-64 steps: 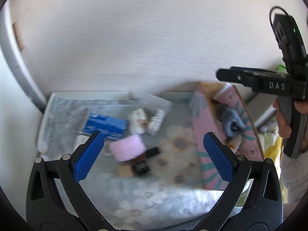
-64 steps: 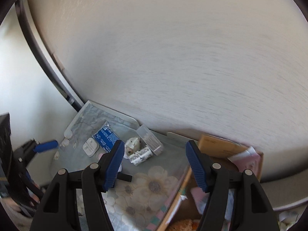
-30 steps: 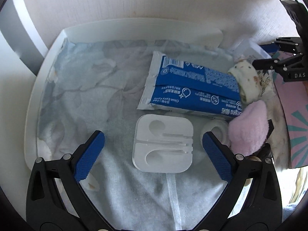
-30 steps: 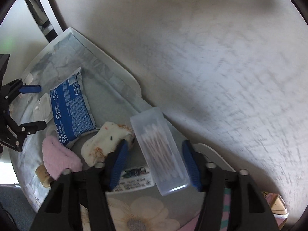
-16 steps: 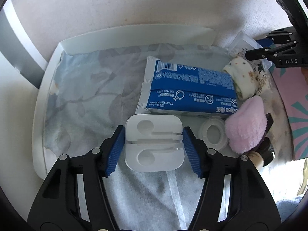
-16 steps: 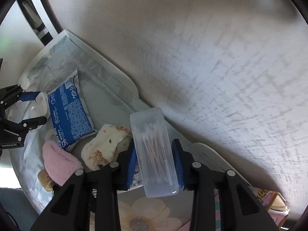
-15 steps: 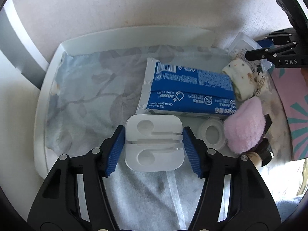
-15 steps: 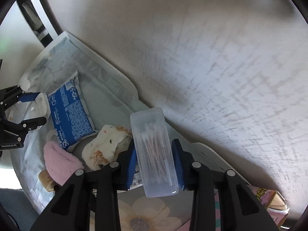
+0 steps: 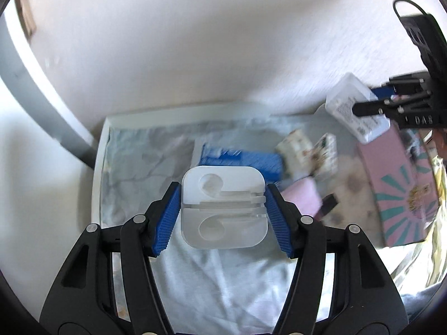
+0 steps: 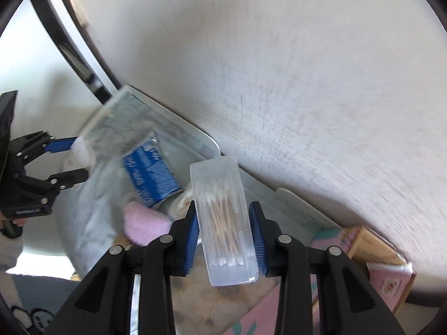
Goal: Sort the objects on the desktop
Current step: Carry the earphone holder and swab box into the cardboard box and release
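At the right edge of the cloth-covered tray [image 9: 99, 167], the pink box [image 9: 396, 195] stood open, nearer the right gripper [image 10: 223, 234], which clamped the clear swab case [image 10: 223, 223] across its short sides, long axis pointing away along the fingers. To its left, the left gripper [image 9: 223, 212] pinched the white square holder [image 9: 223, 209] above the cloth, farther from that box.
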